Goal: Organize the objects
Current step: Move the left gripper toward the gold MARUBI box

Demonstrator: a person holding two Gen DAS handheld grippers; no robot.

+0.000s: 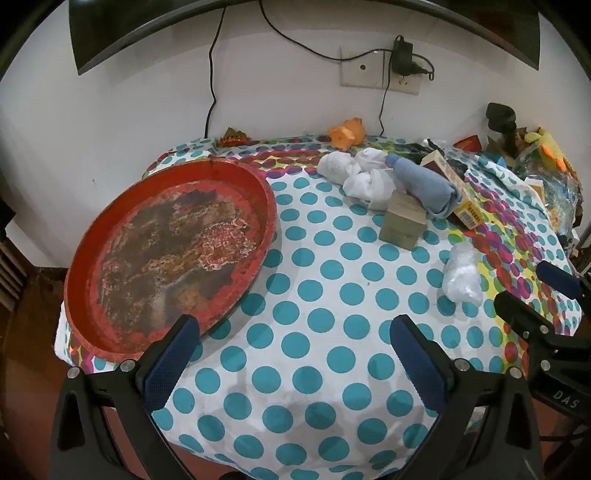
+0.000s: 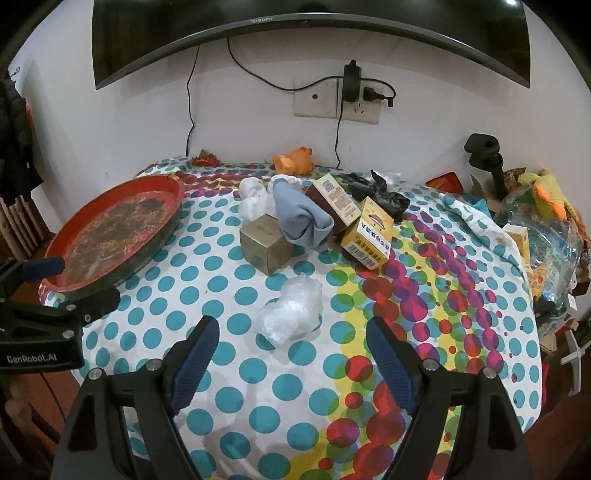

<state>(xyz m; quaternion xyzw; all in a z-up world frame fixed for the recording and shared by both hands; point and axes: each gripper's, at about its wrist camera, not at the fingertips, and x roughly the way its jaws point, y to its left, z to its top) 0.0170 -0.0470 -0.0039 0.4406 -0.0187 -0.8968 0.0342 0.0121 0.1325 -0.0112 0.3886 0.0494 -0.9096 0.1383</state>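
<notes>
A round red tray [image 1: 110,229] lies empty at the table's left; it also shows in the right wrist view [image 2: 162,192]. A heap stands at the back middle: a tan cube box [image 2: 264,243], a rolled blue cloth [image 2: 301,218], a yellow box [image 2: 369,236], a brown box [image 2: 334,201], white crumpled bags [image 1: 354,173]. A clear crumpled bag [image 2: 291,310] lies alone in front. My left gripper [image 1: 291,350] is open and empty over the front of the table. My right gripper [image 2: 291,350] is open and empty, just short of the clear bag.
The table wears a dotted cloth [image 1: 314,295]. An orange toy [image 2: 293,160] and a black bag [image 2: 376,194] sit by the wall. Clutter with a plush toy [image 2: 546,195] crowds the right edge. A TV [image 2: 295,22] hangs above, cables run down.
</notes>
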